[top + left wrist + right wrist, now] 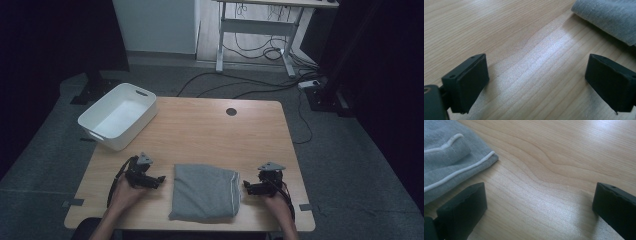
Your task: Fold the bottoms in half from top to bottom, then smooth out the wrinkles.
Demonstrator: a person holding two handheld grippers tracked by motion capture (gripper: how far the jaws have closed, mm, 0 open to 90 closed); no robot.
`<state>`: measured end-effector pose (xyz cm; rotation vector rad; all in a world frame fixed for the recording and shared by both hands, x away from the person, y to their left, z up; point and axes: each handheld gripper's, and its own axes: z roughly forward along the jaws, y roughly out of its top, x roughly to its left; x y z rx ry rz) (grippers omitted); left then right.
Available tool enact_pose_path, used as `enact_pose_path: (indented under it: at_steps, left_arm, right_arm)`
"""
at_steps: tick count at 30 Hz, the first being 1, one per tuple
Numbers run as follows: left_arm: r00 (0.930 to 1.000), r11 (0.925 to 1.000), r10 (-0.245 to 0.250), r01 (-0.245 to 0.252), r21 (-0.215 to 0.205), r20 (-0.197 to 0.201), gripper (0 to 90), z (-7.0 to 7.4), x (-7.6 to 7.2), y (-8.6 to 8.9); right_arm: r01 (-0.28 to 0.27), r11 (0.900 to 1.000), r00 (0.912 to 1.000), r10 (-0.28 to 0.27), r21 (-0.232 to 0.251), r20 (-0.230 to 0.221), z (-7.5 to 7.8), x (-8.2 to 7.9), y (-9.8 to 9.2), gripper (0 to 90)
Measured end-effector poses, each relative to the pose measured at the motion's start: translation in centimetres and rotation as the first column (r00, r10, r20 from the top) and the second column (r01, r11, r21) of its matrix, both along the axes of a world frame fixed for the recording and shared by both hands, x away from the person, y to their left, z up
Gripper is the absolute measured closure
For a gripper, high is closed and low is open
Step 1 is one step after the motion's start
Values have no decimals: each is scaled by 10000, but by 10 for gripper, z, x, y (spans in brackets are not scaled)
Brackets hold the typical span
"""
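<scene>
A folded grey cloth [204, 192] with a white-trimmed edge lies near the front of the wooden table [210, 130]. My left gripper [159, 181] rests just left of the cloth, open, with bare wood between its jaws. In the left gripper view the left gripper [536, 82] has the cloth [609, 17] at upper right. My right gripper [246, 187] sits just right of the cloth, open and holding nothing. The right gripper [539, 207] in its own view has the cloth's trimmed corner [451, 157] at upper left.
An empty white plastic bin [118, 115] stands at the table's far left corner. A round cable hole [231, 111] is near the back edge. Beyond the table are a desk frame [257, 30] and floor cables [260, 85].
</scene>
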<state>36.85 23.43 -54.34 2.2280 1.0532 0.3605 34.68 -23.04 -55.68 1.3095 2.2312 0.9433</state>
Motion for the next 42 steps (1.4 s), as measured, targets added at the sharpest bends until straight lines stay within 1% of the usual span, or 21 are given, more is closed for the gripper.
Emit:
enact_pose_path:
  at_steps: [6,8,14,17,22,26,32,41,42]
  left_arm:
    - [9997,9998,-61,66,-199,218,72,12,1,0]
    - [9995,9998,-88,93,-156,304,83,15,1,0]
    - [9994,9997,41,-33,-235,338,122,22,3,3]
    - [9990,9998,44,-36,-184,434,137,25,3,4]
    - [9988,9993,33,-14,-384,486,143,31,5,7]
    - [9986,9993,-1,20,-361,524,143,36,8,7]
    - [9982,9988,7,23,-497,595,143,46,15,9]
    - [9979,9992,57,-32,-386,652,143,61,26,11]
    - [9979,9992,57,-32,-386,652,143,61,26,11]
  right_arm:
    - [-4,10000,10000,4,-7,0,0,0,0,0]
    - [-1,10000,10000,1,-6,18,0,0,0,0]
    - [-13,10000,10000,13,-1,13,0,0,1,0]
    - [-16,10000,10000,16,5,10,0,0,1,0]
    - [-20,10000,10000,20,1,9,0,0,1,0]
    - [-18,10000,10000,18,3,9,0,0,2,0]
    - [-12,10000,10000,12,-4,17,0,0,2,0]
    - [-3,10000,10000,3,-12,19,0,0,2,0]
    - [-3,10000,10000,3,-12,17,0,0,2,0]
